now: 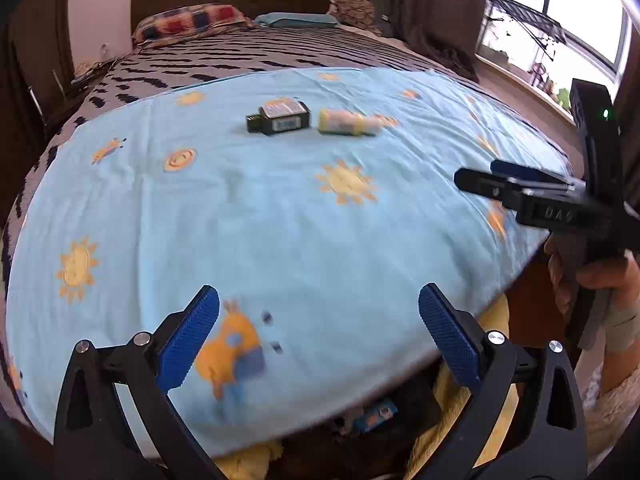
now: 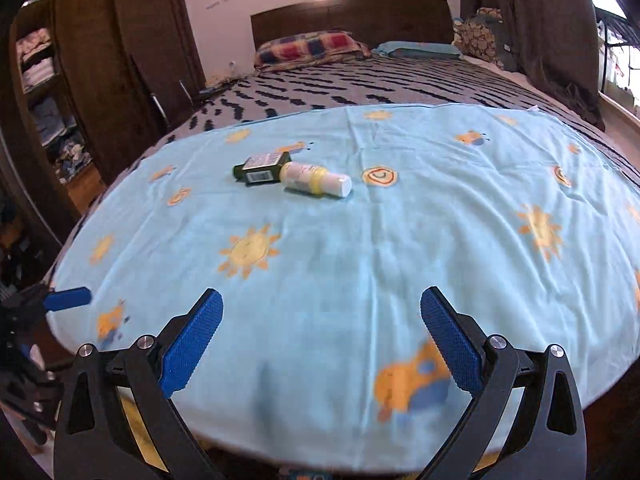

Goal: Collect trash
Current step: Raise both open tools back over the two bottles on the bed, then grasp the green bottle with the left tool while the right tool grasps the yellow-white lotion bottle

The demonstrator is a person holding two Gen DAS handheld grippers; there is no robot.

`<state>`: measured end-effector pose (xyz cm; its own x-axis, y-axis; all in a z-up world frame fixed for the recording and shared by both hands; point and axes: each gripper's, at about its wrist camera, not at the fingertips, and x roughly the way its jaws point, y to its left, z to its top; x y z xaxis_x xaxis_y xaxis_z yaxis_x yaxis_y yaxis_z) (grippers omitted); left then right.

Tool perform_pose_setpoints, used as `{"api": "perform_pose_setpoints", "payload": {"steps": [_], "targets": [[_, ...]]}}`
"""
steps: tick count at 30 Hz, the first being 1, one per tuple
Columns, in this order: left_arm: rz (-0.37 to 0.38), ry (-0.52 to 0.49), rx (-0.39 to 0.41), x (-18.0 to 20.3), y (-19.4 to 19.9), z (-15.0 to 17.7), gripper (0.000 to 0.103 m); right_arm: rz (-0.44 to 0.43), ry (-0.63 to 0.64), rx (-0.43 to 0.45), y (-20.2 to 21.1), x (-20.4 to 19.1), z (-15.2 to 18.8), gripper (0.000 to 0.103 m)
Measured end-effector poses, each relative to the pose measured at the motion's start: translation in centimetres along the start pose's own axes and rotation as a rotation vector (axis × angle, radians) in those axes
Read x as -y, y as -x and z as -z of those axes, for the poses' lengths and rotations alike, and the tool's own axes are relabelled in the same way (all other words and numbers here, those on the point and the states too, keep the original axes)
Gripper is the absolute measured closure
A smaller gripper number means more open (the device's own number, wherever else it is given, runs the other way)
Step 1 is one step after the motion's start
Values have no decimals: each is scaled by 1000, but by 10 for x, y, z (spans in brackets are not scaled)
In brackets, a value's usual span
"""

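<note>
**Two bottles left on the bed, both grippers empty**

Nearest, the left gripper [image 1: 319,334] and the right gripper [image 2: 321,336] are held spread wide, nothing between the fingers. Beyond them, on the blue sheet [image 2: 360,264] of the bed, a dark bottle [image 2: 262,170] and a pale plastic bottle [image 2: 316,179] lie on their sides, touching. Both are judged light, stiff and prone to rolling; each is best taken across its body.

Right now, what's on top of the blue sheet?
Two bottles lie on the sheet: a dark bottle and a yellow-white bottle. It covers the bed, so what's underneath can't be seen.
</note>
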<state>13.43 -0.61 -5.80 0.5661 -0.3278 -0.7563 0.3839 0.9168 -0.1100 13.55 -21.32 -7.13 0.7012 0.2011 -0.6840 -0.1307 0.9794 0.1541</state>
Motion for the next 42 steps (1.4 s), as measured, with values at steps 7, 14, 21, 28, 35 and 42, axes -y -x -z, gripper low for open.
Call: {"api": "perform_pose_setpoints", "payload": {"steps": [7,14,21,28,35,42], "targets": [[-67,63,-27,-38,-39,-51,8,34,74,-22,-63,-2,-52,5],[-89,84,-38,-54,-60,-80,8,43,161,-116,-123,-17,-81,21],[-99,78,-44,-60,-74,-98,8,22,153,-172,-149,-15,-85,48],[-95,104,-50,-58,-104,-123,8,17,79,-145,-133,12,-88,79],[-111,112,-57,-44,-146,-156,8,22,32,-119,-112,39,-86,79],[-148,158,-101,-41,-186,-171,8,11,29,-93,-92,45,-85,79]]}}
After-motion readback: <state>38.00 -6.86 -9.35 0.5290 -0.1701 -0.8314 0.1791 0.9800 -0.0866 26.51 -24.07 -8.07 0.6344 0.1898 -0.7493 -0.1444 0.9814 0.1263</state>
